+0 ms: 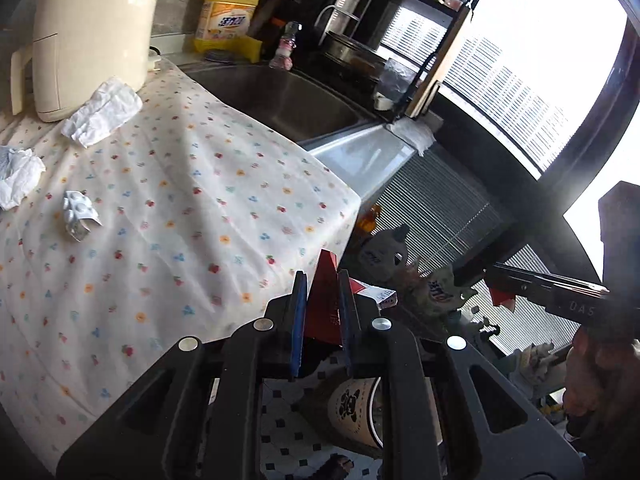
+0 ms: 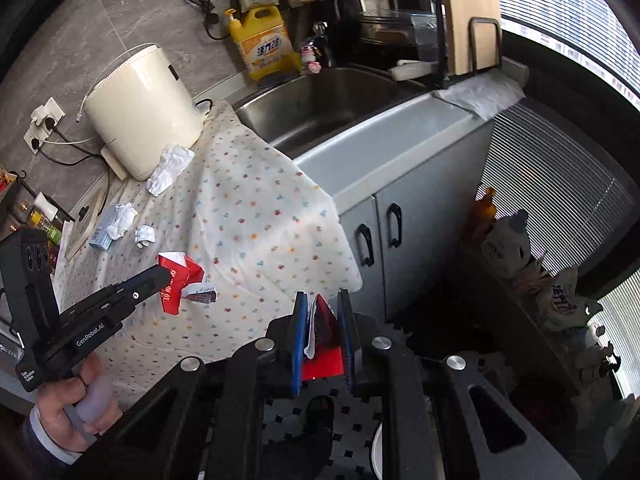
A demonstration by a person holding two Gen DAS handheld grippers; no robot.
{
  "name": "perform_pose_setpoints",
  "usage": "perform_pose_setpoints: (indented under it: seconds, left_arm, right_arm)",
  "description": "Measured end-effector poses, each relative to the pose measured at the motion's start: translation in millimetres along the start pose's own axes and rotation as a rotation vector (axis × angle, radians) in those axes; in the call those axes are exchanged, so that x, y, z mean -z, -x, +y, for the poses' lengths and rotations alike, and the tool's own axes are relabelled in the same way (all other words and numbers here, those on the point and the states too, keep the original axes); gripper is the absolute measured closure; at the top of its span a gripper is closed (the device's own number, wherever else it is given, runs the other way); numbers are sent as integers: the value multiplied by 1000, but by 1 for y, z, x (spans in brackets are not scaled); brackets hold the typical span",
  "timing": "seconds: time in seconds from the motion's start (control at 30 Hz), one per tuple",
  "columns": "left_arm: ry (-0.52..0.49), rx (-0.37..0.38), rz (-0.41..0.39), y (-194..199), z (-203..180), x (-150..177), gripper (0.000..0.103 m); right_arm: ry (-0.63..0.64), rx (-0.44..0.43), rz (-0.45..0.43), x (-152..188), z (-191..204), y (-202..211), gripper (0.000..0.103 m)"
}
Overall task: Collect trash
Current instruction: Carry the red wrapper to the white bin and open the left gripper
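Note:
My left gripper [image 1: 322, 280] is shut on a torn red carton [image 1: 325, 300], held past the counter's front edge; it also shows in the right wrist view [image 2: 176, 280]. My right gripper [image 2: 323, 300] is shut on a red wrapper scrap [image 2: 322, 336] off the counter's edge, and shows at the right of the left wrist view [image 1: 504, 296]. On the dotted cloth [image 1: 192, 208] lie two crumpled tissues [image 1: 102, 112] [image 1: 18, 176] and a silver blister pack [image 1: 80, 214]. A bin with a skull print [image 1: 352, 408] stands on the floor below my left gripper.
A cream appliance [image 2: 140, 108] stands at the back of the cloth. A steel sink [image 2: 316, 104], a yellow detergent jug [image 2: 264, 46] and a dish rack [image 2: 384, 28] lie beyond. Grey cabinet doors [image 2: 380, 236] are under the sink. Bags and bottles [image 2: 516, 248] crowd the window side.

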State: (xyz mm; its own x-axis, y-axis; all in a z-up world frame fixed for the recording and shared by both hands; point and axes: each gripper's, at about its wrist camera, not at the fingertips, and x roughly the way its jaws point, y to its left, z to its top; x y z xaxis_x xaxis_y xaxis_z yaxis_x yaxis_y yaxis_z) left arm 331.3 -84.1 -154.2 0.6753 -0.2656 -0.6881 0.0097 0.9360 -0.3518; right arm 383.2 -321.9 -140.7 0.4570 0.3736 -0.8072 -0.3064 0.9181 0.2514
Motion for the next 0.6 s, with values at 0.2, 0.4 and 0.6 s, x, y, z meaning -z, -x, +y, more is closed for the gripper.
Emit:
perform_pose_setpoints:
  seconds: [0.2, 0.4, 0.6]
  left_arm:
    - [-68, 47, 73, -22, -56, 23, 87]
    - [-121, 74, 137, -37, -101, 51, 87]
    - [-139, 85, 191, -52, -130, 83, 87]
  right_arm:
    - [-129, 49, 41, 56, -68, 19, 87]
    - [-229, 62, 102, 110, -113, 21, 83]
    - [-286, 70, 170, 152, -148, 18, 65]
